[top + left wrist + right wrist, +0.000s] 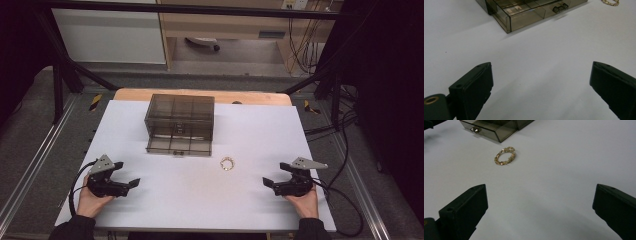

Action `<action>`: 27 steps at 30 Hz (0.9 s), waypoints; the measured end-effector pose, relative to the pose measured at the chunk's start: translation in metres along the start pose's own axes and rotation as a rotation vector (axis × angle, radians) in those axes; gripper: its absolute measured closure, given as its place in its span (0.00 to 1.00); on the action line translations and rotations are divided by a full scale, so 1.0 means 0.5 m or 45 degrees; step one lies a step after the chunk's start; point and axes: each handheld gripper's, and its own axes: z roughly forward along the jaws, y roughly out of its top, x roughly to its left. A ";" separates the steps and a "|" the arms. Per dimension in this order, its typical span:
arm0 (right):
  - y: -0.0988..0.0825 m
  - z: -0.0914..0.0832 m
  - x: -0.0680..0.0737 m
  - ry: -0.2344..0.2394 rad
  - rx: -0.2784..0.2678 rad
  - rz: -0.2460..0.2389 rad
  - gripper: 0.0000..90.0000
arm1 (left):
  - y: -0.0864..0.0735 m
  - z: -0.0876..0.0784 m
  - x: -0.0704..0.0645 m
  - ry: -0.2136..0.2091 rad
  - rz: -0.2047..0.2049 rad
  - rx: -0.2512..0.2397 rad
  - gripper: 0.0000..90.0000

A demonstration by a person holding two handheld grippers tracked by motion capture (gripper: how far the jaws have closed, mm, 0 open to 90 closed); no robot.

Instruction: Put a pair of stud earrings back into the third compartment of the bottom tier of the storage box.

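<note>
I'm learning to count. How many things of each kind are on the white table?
Smoky clear drawer box: 1
Gold bracelet: 1
Black grippers, left and right: 2
Total: 4

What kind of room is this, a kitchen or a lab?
Probably a lab or workshop set up for recording. A black metal frame surrounds the white-topped table, loose cables hang behind, and each hand holds a wired black gripper, left and right.
</note>
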 end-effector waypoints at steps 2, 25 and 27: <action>0.000 0.000 0.000 -0.001 0.000 0.001 0.01 | 0.000 0.001 0.001 -0.002 -0.002 0.003 0.05; 0.029 0.032 0.023 -0.002 0.022 0.011 0.01 | -0.002 0.005 0.003 0.000 -0.003 0.021 0.06; 0.032 0.037 0.026 0.004 0.029 0.010 0.02 | -0.002 0.005 0.004 -0.005 -0.007 0.020 0.06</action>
